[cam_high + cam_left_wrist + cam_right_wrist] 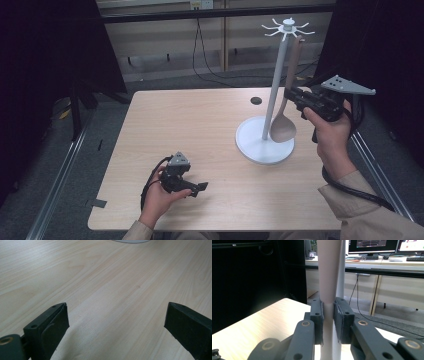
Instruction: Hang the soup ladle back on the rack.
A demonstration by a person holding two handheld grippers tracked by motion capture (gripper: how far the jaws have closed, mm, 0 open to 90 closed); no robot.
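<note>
A beige spoon hangs upright beside the white rack's pole, its bowl low over the round white base and its handle top up by the hooks. My right gripper is shut on the spoon's handle about halfway up, both pads pressed against it, with the white pole right behind. My left gripper rests low on the wooden table at the front left. Its jaws stand wide apart over bare wood, with nothing between them.
The table has a small dark grommet hole near its far edge. Black curtains flank both sides, and cables run along the floor behind. Desks with monitors stand beyond the table in the right gripper view.
</note>
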